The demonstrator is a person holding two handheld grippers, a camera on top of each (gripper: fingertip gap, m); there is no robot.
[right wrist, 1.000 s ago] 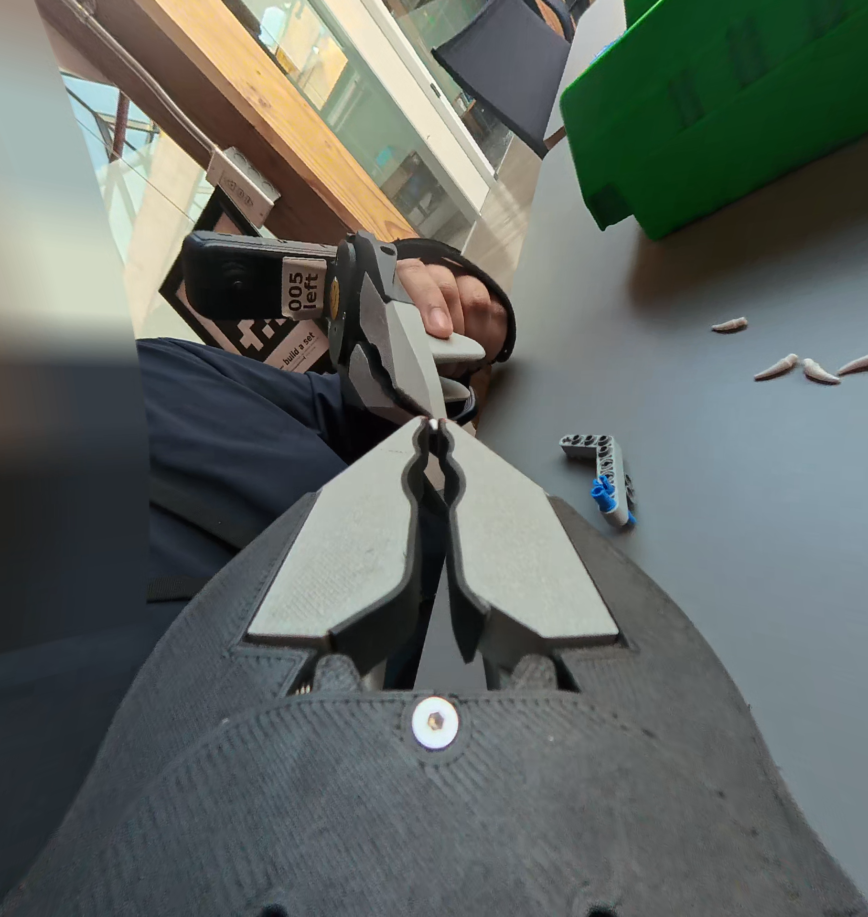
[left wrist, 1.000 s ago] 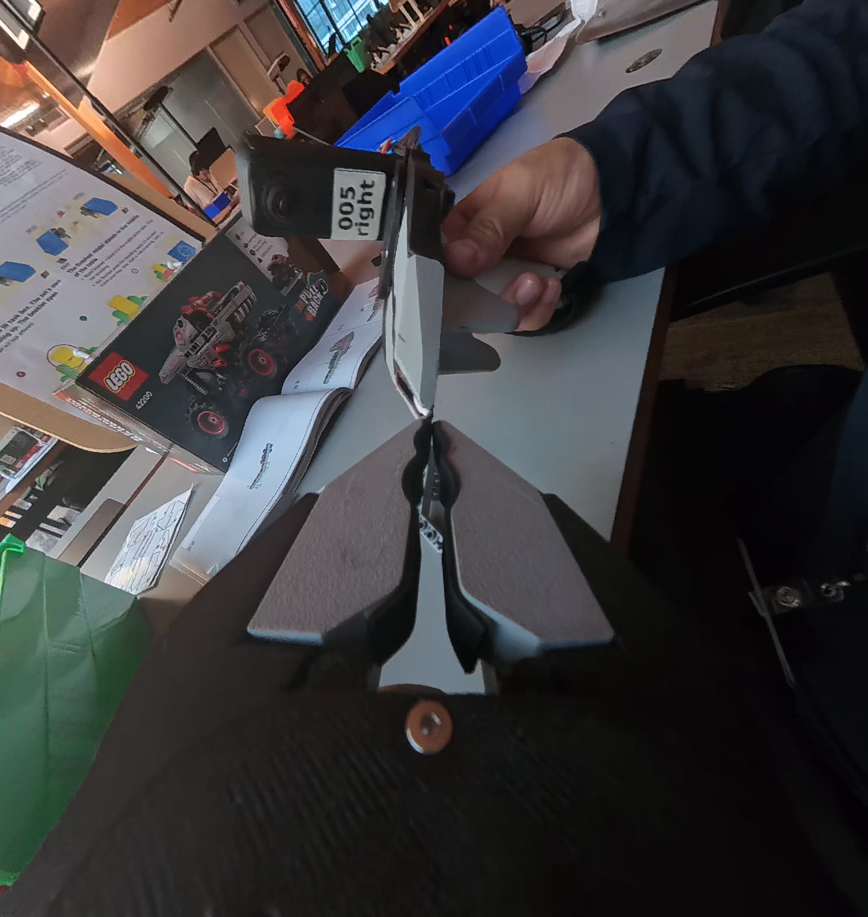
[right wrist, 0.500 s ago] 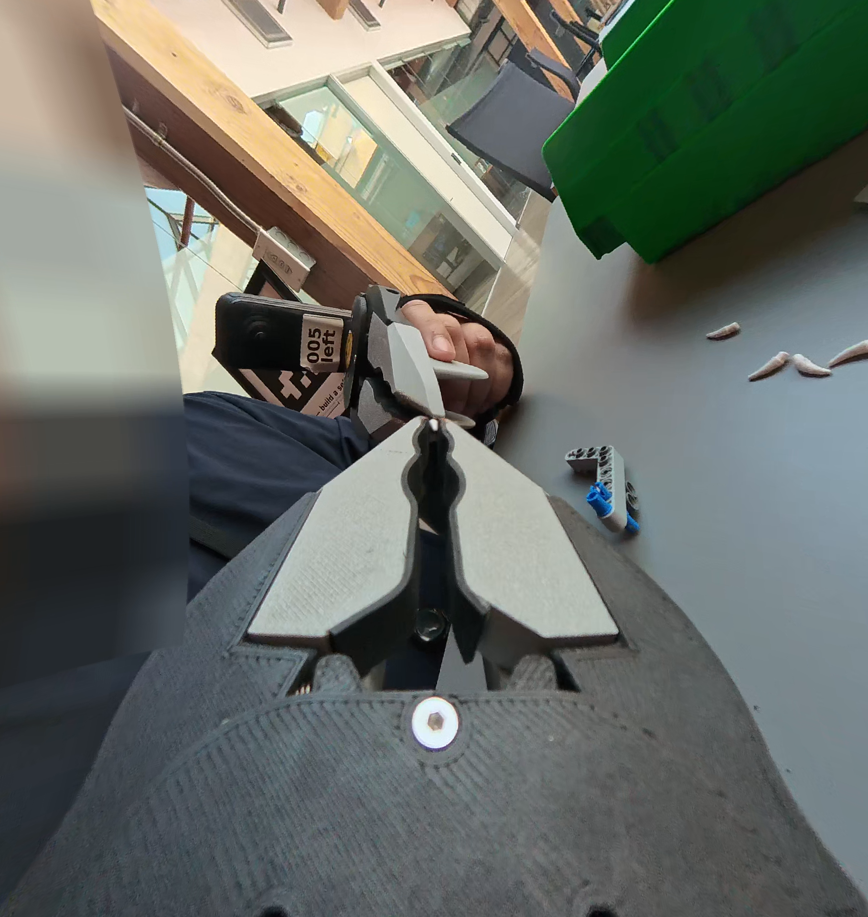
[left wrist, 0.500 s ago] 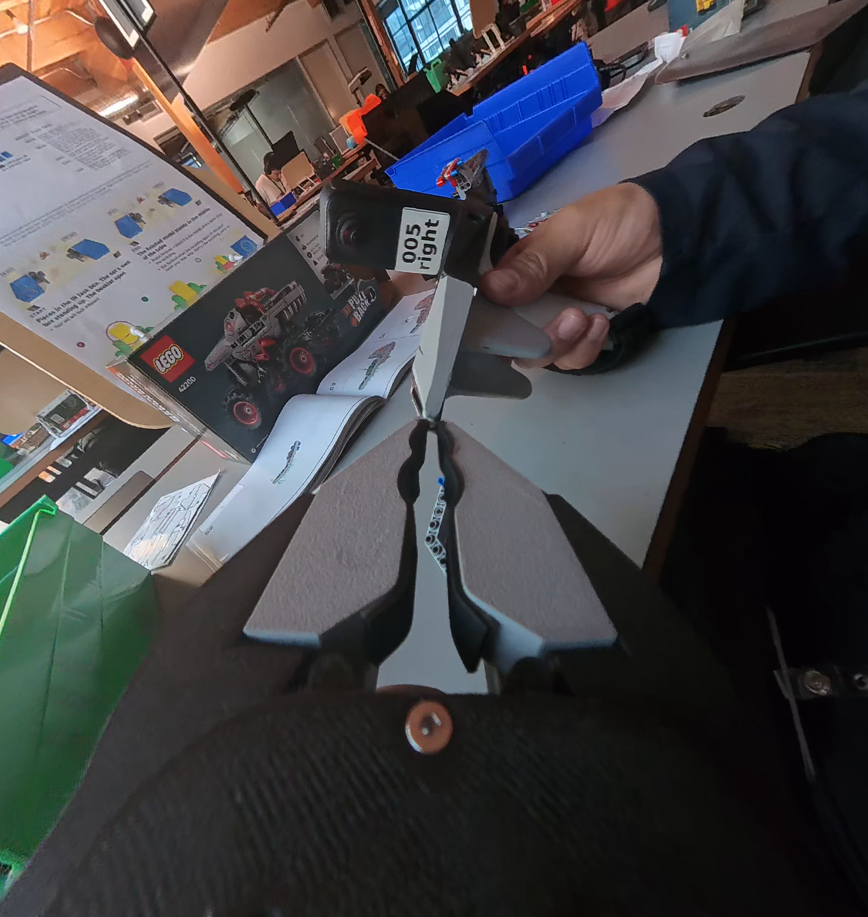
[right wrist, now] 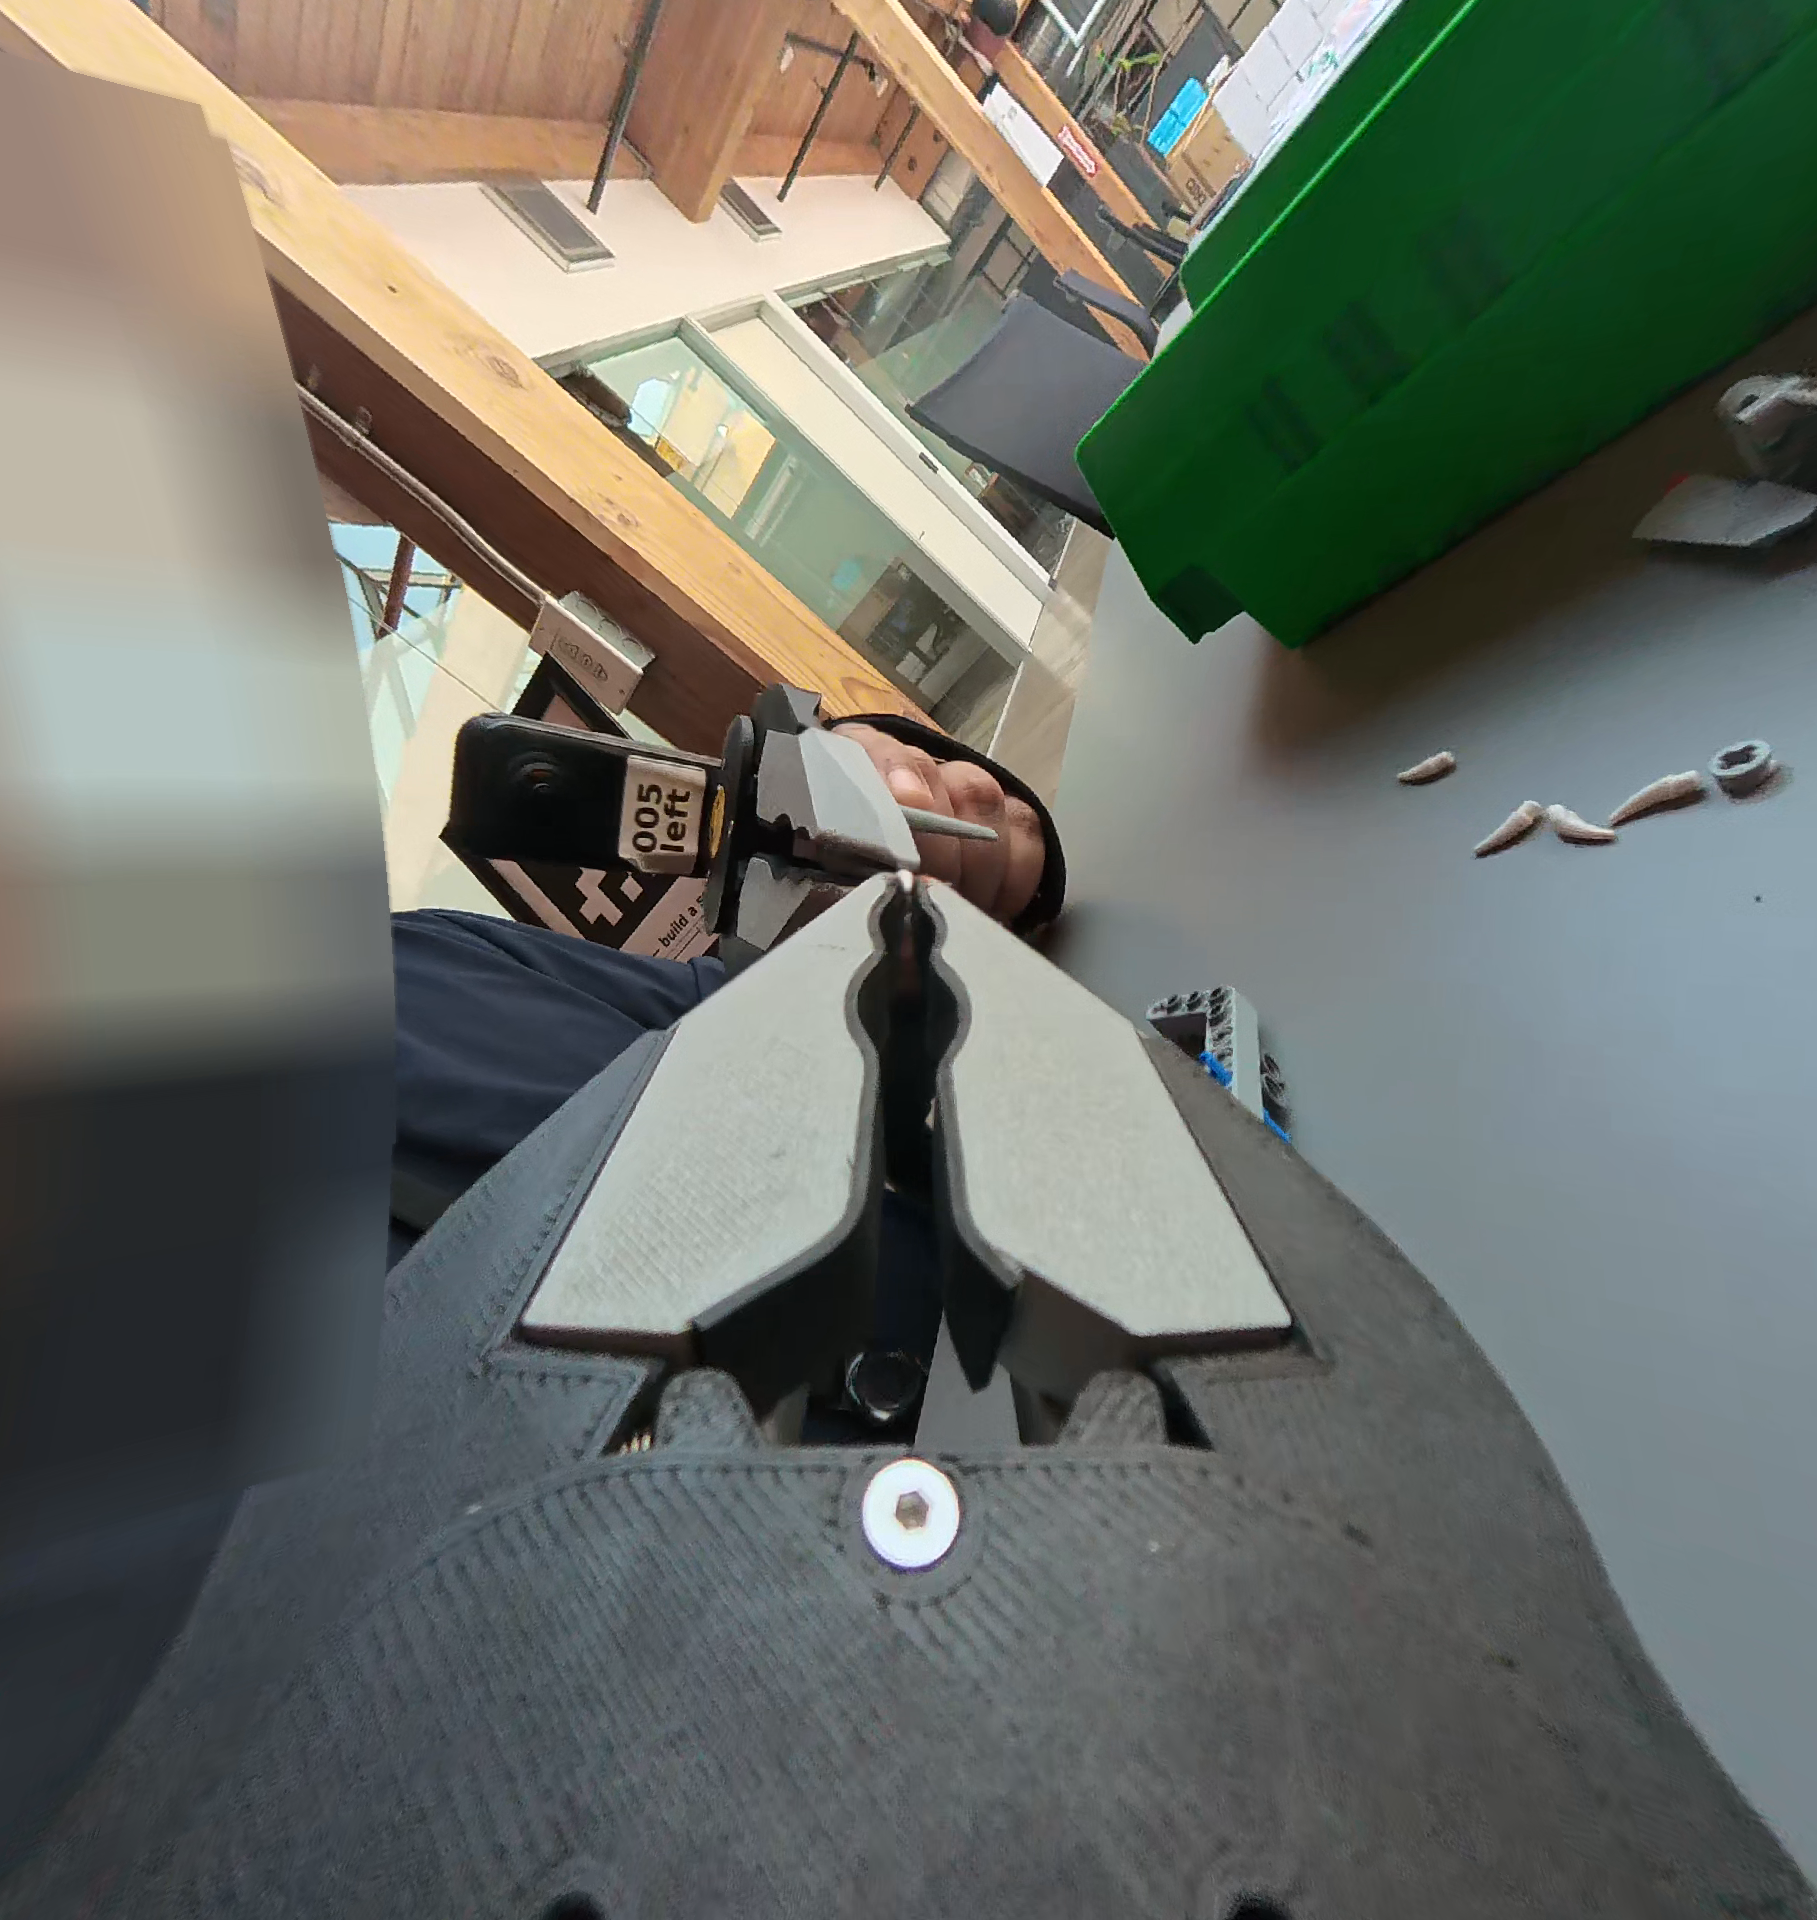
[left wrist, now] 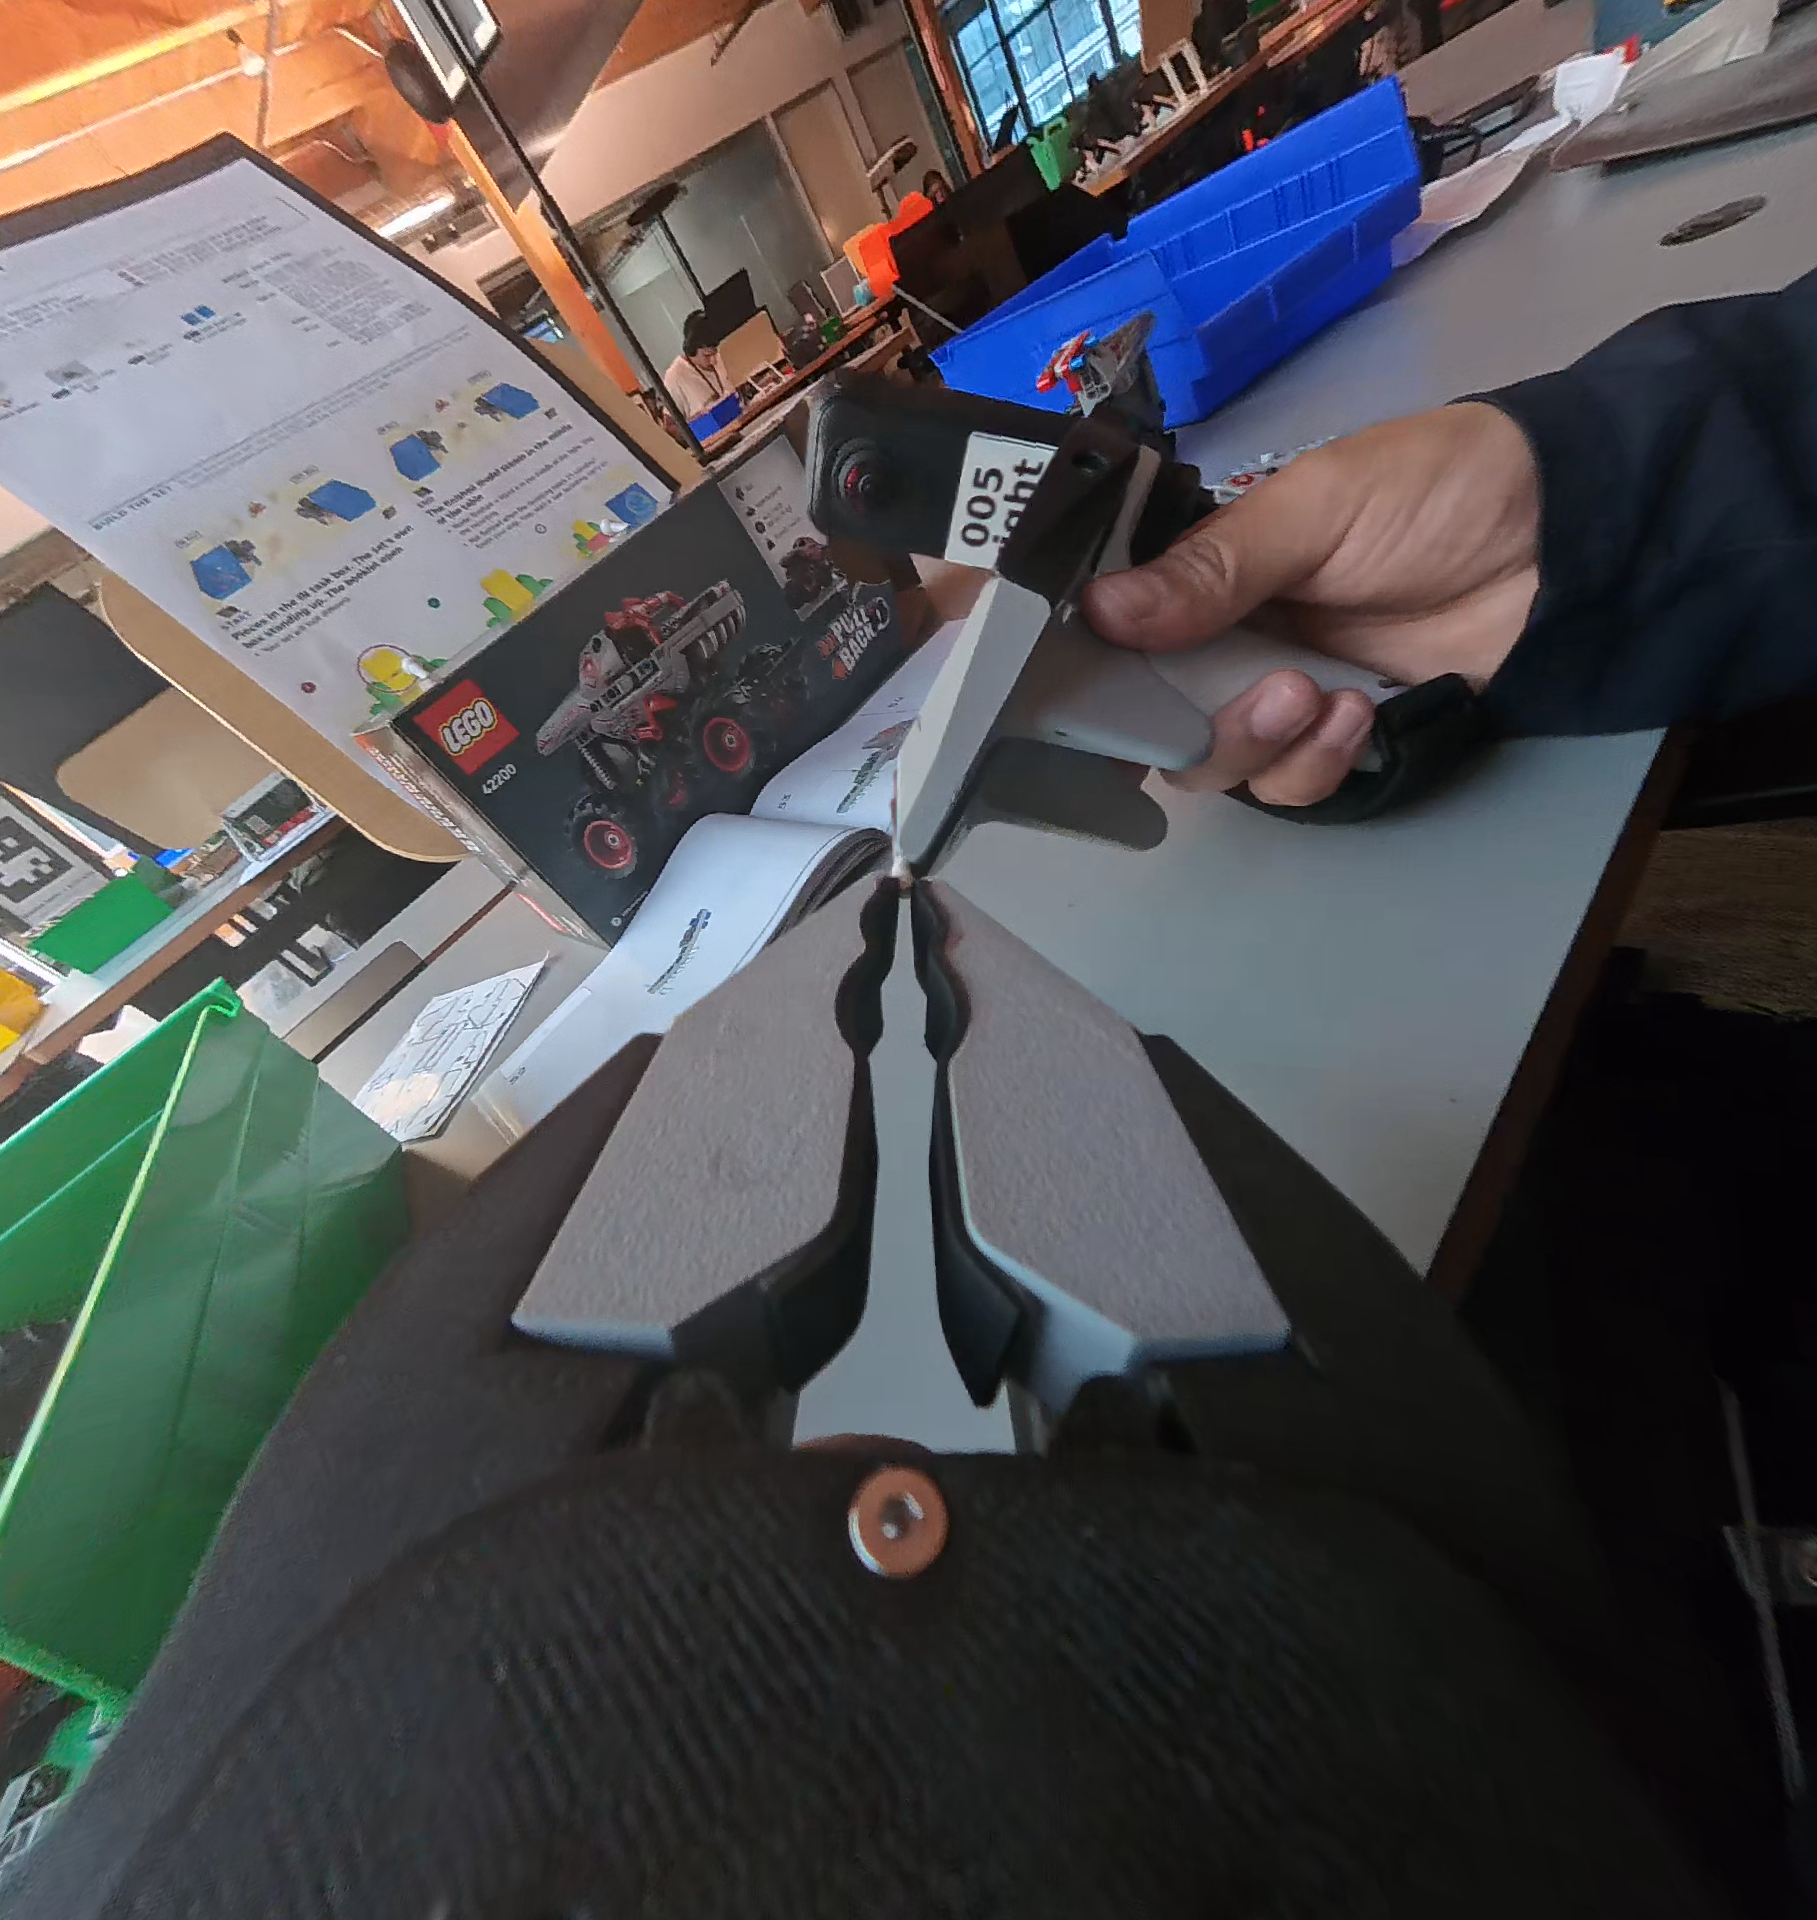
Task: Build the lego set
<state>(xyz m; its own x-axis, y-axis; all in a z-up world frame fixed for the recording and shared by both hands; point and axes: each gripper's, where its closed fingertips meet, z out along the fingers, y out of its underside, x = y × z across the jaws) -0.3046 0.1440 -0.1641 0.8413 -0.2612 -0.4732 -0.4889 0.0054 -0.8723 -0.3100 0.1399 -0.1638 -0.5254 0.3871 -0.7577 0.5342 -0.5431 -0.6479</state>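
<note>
Green bin (left wrist: 145, 1226) at lower left holds dark pieces, cut off by the frame edge; the blue bin (left wrist: 1247, 281) at upper right hides its contents. Left gripper (left wrist: 899, 888) and right gripper (right wrist: 904, 883) meet tip to tip, both pinched on a tiny pale piece (left wrist: 899, 881) — hard to make out. Since a second ago, a grey ring (right wrist: 1742, 769) has come into view by the pale teeth (right wrist: 1538, 816).

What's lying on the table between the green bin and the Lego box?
A white sheet with printed shapes, flat on the grey table, beside the open booklet. The left wrist view shows it.
</note>
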